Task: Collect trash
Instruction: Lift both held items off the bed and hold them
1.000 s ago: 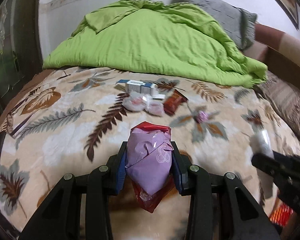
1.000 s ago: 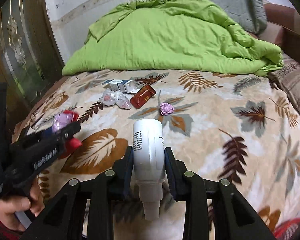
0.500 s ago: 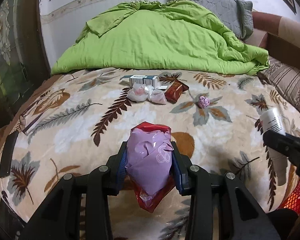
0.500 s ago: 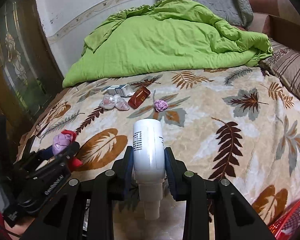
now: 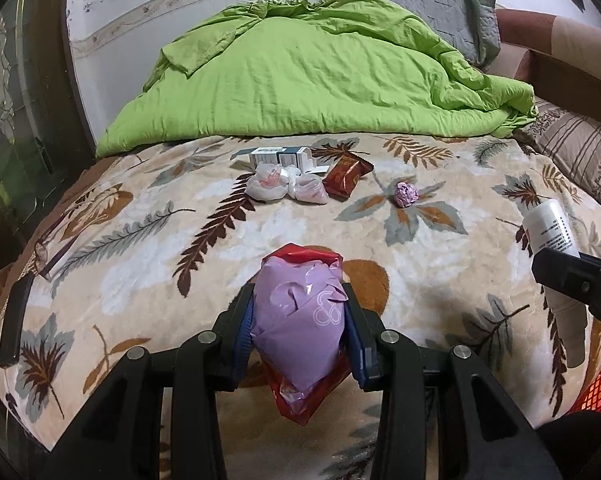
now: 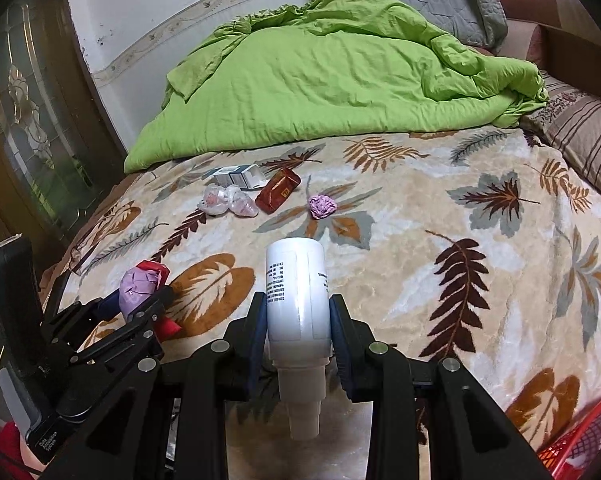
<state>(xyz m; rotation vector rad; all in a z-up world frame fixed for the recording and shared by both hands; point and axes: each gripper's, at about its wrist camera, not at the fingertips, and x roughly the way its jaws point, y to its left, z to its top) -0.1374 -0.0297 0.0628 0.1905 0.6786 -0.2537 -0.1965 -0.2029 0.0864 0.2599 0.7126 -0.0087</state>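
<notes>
While both tools are already loaded, the step in hand looks like the carry to the bin, so the work now is to keep each grip firm and unload without a spill. On the left, the left tool [image 5: 300, 330] is clamped on a lilac plastic wrapper [image 5: 300, 320] bunched together with a red wrapper [image 5: 300, 404] that hangs out below the jaws. That loose red tail could slip, so I would keep the squeeze on and avoid shaking it. To the right, the right tool [image 6: 296, 322] grips a white bottle [image 6: 296, 292] by its body, cap end pointing back toward the camera. The bottle is smooth and round, so a steady, level carry suits it better than a quick swing. A red mesh basket [image 6: 580, 436] shows at the lower right corner, beside the bed; it is probably the goal, and the right load sits nearer to it, so it would sensibly go in first, dropped from just above the rim.

More trash lies farther up the leaf-patterned blanket [image 5: 140, 264]: from left to right, a small white and blue carton [image 5: 280, 157], two knotted clear bags [image 5: 286, 189], a brown snack wrapper [image 5: 346, 178] and a crumpled lilac ball [image 5: 405, 194] set a little apart. Behind them a green duvet [image 5: 320, 72] is heaped against the wall, with a grey pillow [image 5: 432, 4] above it and a striped cushion [image 5: 576, 156] at the right edge. A dark door with patterned glass [image 6: 32, 120] stands at far left.
</notes>
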